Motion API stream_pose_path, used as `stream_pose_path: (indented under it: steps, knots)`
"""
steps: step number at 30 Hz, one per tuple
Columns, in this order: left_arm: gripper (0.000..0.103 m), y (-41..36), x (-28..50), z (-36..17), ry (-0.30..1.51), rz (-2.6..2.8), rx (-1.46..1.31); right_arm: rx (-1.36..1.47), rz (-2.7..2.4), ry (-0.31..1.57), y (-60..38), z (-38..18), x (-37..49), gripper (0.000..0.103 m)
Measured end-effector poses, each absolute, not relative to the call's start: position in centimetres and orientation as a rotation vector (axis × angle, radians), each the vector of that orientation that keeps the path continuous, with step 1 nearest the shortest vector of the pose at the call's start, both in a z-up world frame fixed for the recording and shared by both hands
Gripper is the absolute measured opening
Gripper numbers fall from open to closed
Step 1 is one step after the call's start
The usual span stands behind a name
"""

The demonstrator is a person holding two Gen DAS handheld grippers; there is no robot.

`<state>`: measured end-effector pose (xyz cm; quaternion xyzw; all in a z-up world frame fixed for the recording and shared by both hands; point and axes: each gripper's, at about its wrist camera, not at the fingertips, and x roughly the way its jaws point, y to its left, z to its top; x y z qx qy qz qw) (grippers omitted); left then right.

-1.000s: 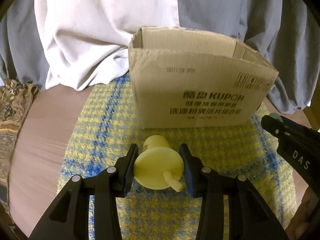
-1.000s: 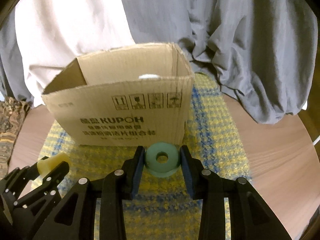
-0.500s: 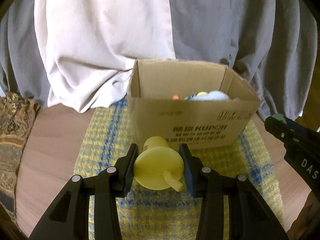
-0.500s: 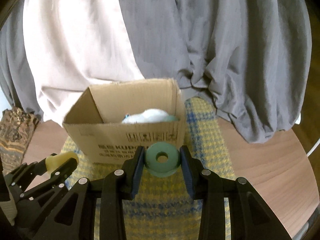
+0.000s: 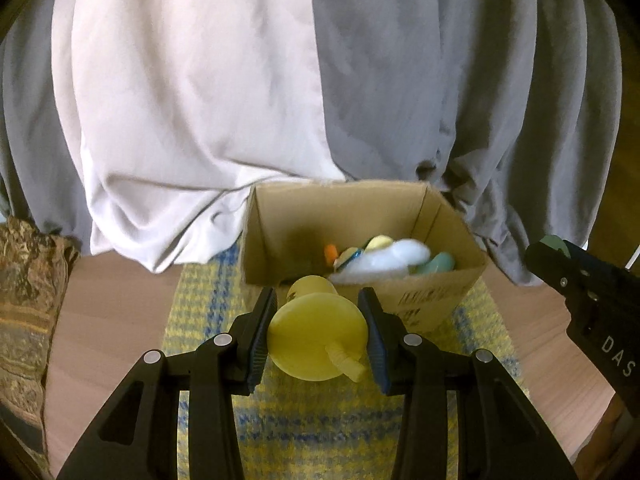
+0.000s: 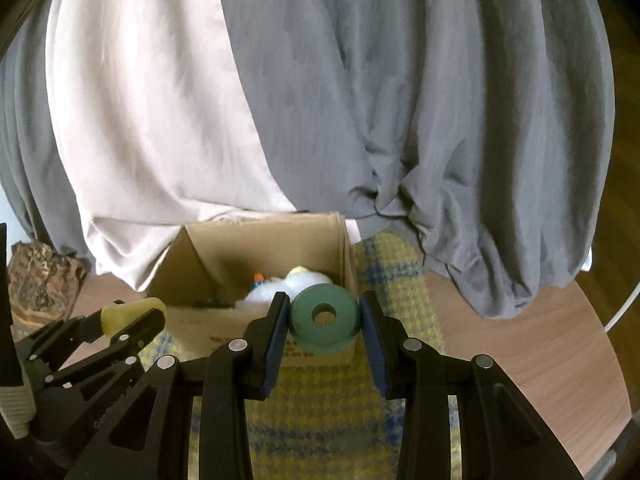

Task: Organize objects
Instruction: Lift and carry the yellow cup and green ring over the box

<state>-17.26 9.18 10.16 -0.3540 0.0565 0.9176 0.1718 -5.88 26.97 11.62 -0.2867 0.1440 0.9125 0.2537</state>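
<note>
My left gripper (image 5: 318, 334) is shut on a pale yellow toy (image 5: 316, 340), a round piece with a short peg sticking out. It hangs above the mat, just before the open cardboard box (image 5: 436, 296). My right gripper (image 6: 324, 326) is shut on a green ring (image 6: 324, 322) with a round hole, held in front of the same box (image 6: 192, 324). Inside the box lie several small toys: a white fluffy one (image 5: 384, 260), an orange one (image 5: 331, 253) and a teal one (image 5: 438, 262). The left gripper (image 6: 132, 322) shows at the lower left of the right wrist view.
The box stands on a yellow and blue woven mat (image 5: 320, 432) on a round wooden table (image 5: 112, 320). White and grey cloth (image 5: 200, 100) hangs behind the box. A patterned brown fabric (image 5: 28, 300) lies at the table's left edge. The right gripper's body (image 5: 592, 296) is at the right.
Both grippers have risen with their toys held. The views now look down into the box, and its contents have come into sight.
</note>
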Motion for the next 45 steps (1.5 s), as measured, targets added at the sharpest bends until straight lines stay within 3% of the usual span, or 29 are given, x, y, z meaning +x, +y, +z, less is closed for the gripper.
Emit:
stream_pose_path:
  steps: [18, 45]
  knots:
    - [0.041, 10.4, -21.5, 13.0, 0.191, 2.594, -0.997, -0.784, 2.47, 0.401, 29.3, 14.3, -8.9, 0.036]
    - [0.041, 11.3, -27.8, 10.4, 0.205, 2.551, -1.096, -0.98, 2.432, 0.458, 32.3, 10.7, -16.8, 0.037]
